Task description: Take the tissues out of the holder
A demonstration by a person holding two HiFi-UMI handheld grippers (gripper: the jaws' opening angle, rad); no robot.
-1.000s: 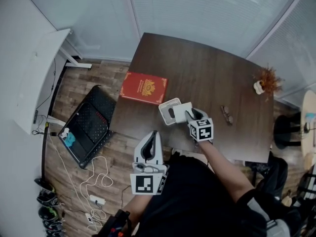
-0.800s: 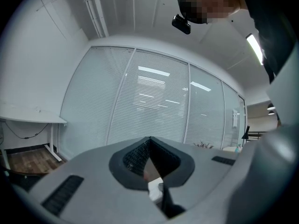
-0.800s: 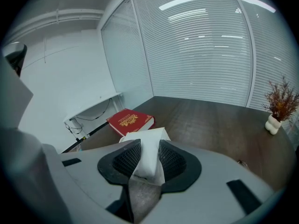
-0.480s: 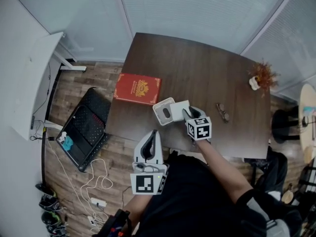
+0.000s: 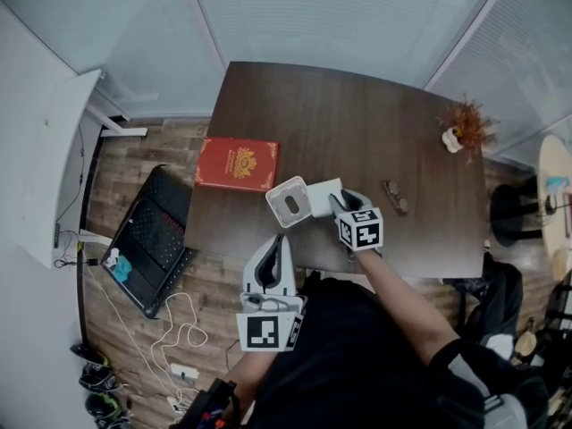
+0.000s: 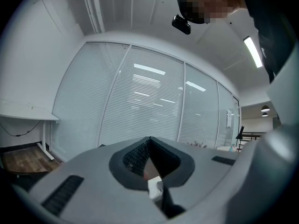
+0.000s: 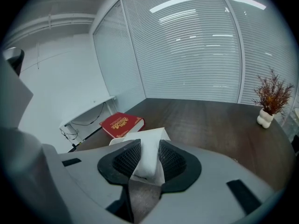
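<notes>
A white tissue holder [image 5: 288, 202] lies on the dark table [image 5: 357, 123] near its front edge, its oval opening facing up. Just right of it is a white tissue pack [image 5: 325, 195], and my right gripper [image 5: 340, 207] is shut on that pack. In the right gripper view the pack [image 7: 150, 158] is pinched between the black pads [image 7: 125, 158], with the holder's edge [image 7: 117, 142] showing behind it. My left gripper [image 5: 272, 256] hovers off the table's front edge near my body, jaws together and nothing held. In the left gripper view the left gripper [image 6: 149, 140] points at the window blinds.
A red book [image 5: 237, 163] lies at the table's left edge, also the red book [image 7: 120, 124] in the right gripper view. Glasses [image 5: 394, 198] and a small potted plant [image 5: 461, 132] are on the right side. A black bag [image 5: 152, 238] and cables lie on the floor at left.
My right gripper has drawn the tissue pack a little to the right, away from the holder. The left gripper has stayed put. The head view has shifted slightly.
</notes>
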